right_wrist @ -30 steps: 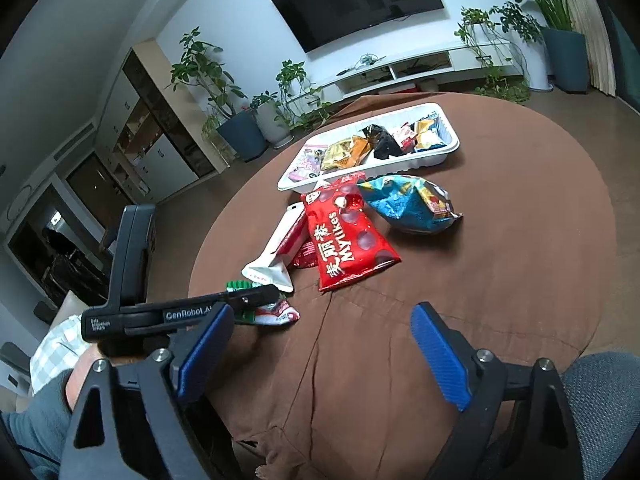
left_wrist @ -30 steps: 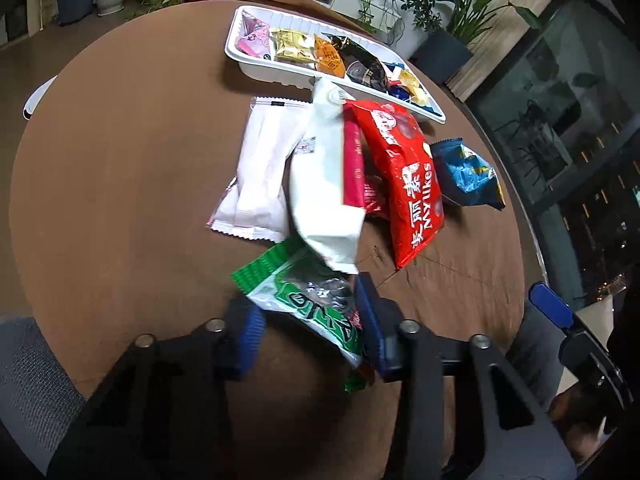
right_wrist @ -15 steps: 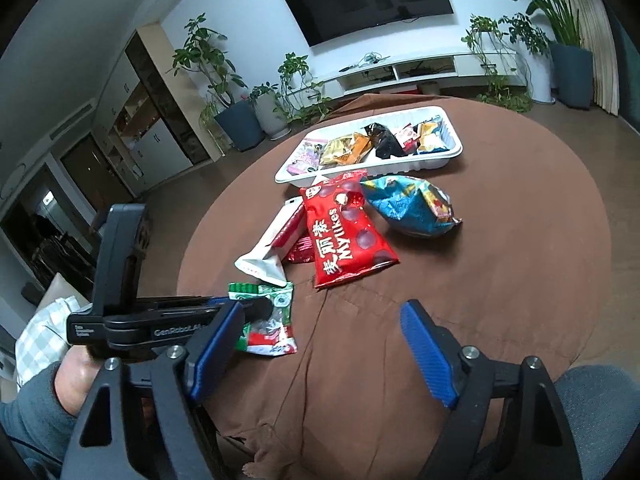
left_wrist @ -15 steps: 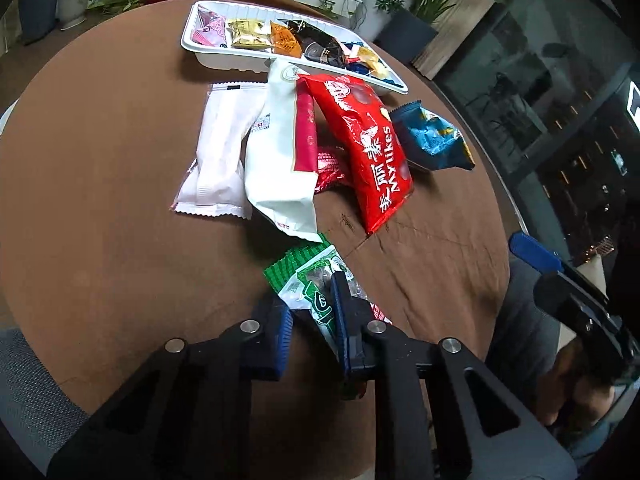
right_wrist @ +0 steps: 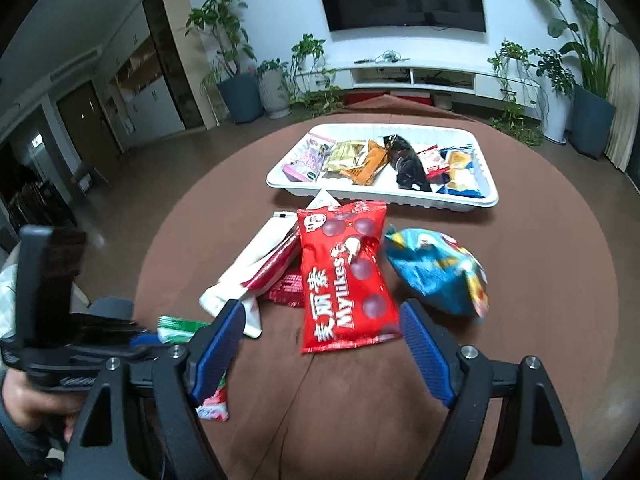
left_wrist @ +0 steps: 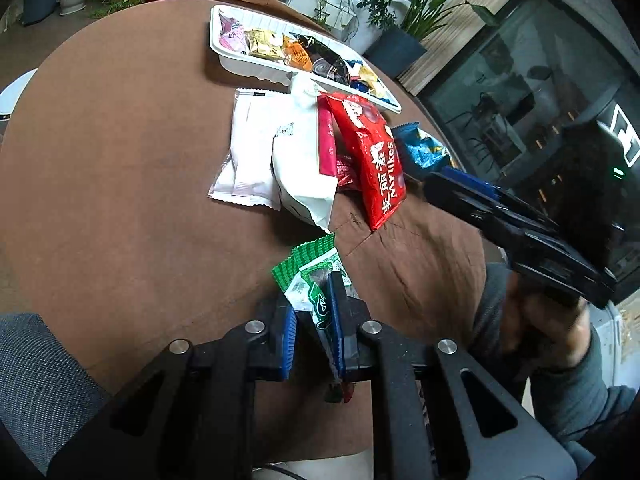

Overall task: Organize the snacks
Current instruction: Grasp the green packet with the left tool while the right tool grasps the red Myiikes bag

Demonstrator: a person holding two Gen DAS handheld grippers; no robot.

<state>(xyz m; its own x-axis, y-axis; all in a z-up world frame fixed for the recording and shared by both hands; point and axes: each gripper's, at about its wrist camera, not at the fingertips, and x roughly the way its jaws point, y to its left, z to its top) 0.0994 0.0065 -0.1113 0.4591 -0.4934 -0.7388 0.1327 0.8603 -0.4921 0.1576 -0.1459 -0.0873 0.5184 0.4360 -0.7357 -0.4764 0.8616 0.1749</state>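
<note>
Near the table's (right_wrist: 560, 280) front edge the left gripper (left_wrist: 314, 334) had its jaws clamped on the green snack packet (left_wrist: 310, 276), the first of the loose ones in hand. Mid-table the white packets (left_wrist: 276, 152), red Mylikes bag (right_wrist: 346, 276) and blue bag (right_wrist: 436, 272) lay unsorted. The white tray (right_wrist: 384, 196) at the far edge held several small snacks; the right gripper (right_wrist: 324, 354) hovered wide open, empty, over the red bag.

Even indoor lighting, soft shadows; strong fisheye bending and dark corners; motion blur at frame edges.
</note>
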